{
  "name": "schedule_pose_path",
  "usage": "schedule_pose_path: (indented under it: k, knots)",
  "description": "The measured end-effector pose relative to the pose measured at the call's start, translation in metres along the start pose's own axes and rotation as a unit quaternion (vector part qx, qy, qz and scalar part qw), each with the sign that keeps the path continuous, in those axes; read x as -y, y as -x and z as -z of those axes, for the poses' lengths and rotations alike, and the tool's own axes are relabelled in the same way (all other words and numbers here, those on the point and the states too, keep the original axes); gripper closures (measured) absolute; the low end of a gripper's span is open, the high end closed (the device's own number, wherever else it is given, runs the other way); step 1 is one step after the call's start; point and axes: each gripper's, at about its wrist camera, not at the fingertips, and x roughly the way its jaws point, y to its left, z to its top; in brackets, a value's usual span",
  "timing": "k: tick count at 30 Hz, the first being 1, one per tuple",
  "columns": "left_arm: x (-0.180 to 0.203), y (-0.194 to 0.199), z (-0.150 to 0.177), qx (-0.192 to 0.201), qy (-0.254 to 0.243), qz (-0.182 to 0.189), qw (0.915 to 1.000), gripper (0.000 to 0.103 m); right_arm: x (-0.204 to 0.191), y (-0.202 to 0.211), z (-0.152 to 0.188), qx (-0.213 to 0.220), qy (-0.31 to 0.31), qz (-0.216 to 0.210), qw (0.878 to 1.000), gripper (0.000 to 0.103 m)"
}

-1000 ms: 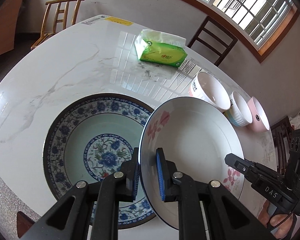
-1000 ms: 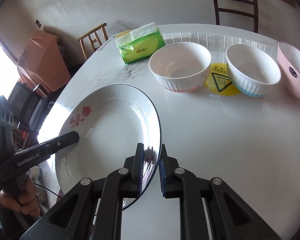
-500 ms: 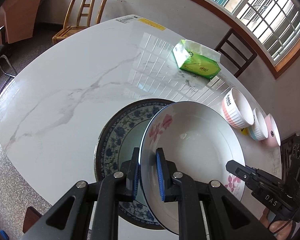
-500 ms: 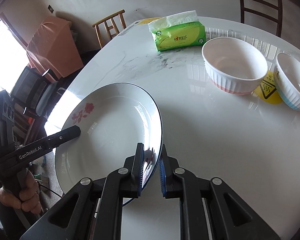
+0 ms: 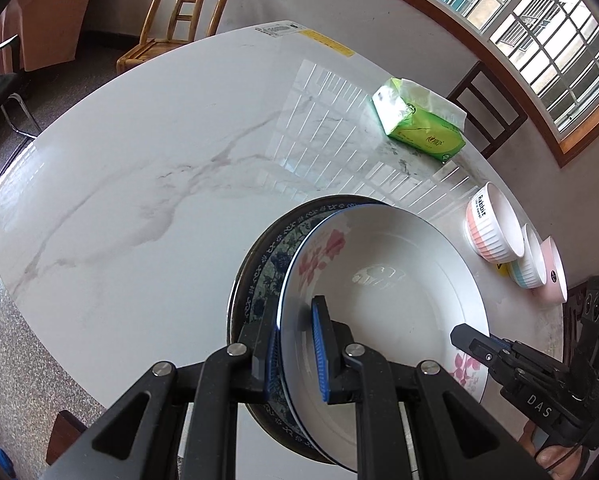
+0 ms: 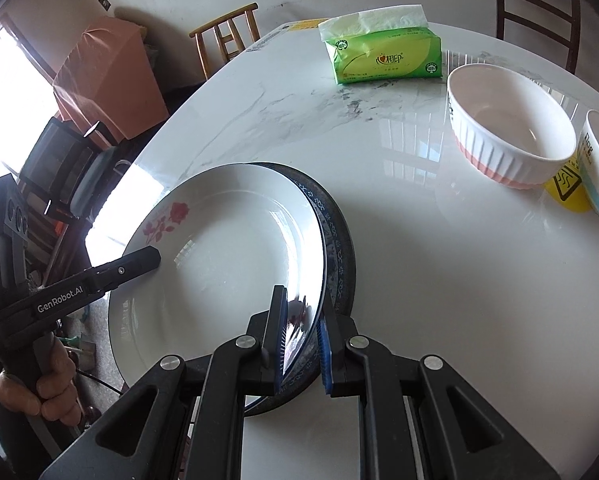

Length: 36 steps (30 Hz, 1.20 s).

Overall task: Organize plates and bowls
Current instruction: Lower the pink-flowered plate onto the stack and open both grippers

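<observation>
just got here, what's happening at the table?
A person holds a tongs-style gripper in each hand, and both are shut on opposite rims of the white rose-pattern plate. The left gripper and right gripper hold it over the larger blue-and-white patterned plate on the marble table; contact can't be judged. Three bowls and a green tissue pack stand untouched further back.
</observation>
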Motion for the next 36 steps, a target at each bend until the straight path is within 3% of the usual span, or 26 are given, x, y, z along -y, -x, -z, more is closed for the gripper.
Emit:
schedule_pose_path:
  k: [14,26,36]
  knots:
    - [-0.004,-0.01,-0.005,-0.01,0.0,-0.005,0.9999,0.088,-0.003,-0.012,0.002,-0.008,-0.002,0.002,1.0,0.087]
    - [0.001,-0.011,-0.007,-0.015,-0.012,-0.018,0.9997,0.088,-0.013,-0.013,0.001,-0.016,0.017,0.015,1.0,0.079]
    - [0.007,-0.011,-0.006,-0.018,-0.029,-0.029,0.999,0.077,-0.014,-0.013,-0.002,-0.02,0.016,0.017,1.0,0.075]
